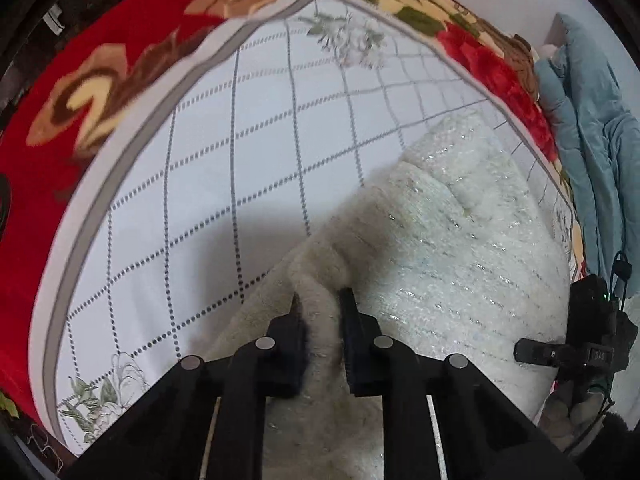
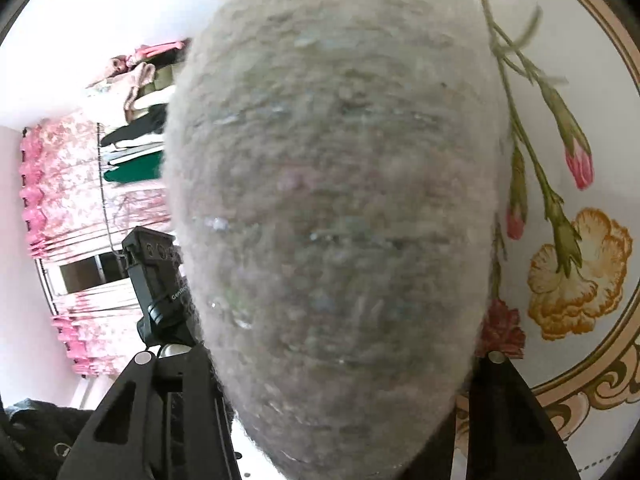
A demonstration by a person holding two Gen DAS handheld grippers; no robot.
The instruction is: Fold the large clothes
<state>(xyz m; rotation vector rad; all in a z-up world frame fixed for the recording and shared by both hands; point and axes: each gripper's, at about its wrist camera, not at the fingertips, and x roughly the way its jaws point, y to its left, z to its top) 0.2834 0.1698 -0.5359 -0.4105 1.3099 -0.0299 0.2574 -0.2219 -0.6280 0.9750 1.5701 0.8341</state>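
A fluffy white knitted garment (image 1: 448, 248) with glittery threads lies bunched on the white checked bedsheet (image 1: 224, 152). My left gripper (image 1: 322, 300) is shut on a fold of the garment's edge, low over the sheet. In the right wrist view the same garment (image 2: 336, 208) hangs right in front of the camera and hides the fingertips; my right gripper's black frame shows at both sides of it, so its state cannot be read. The right gripper also shows in the left wrist view (image 1: 576, 344) at the garment's right edge.
A red floral blanket (image 1: 80, 92) lies under the sheet on the left and far side. A blue quilted garment (image 1: 588, 128) sits at the far right. The right wrist view shows pink curtains (image 2: 64, 184), a shelf of clothes (image 2: 136, 120) and floral fabric (image 2: 568, 264).
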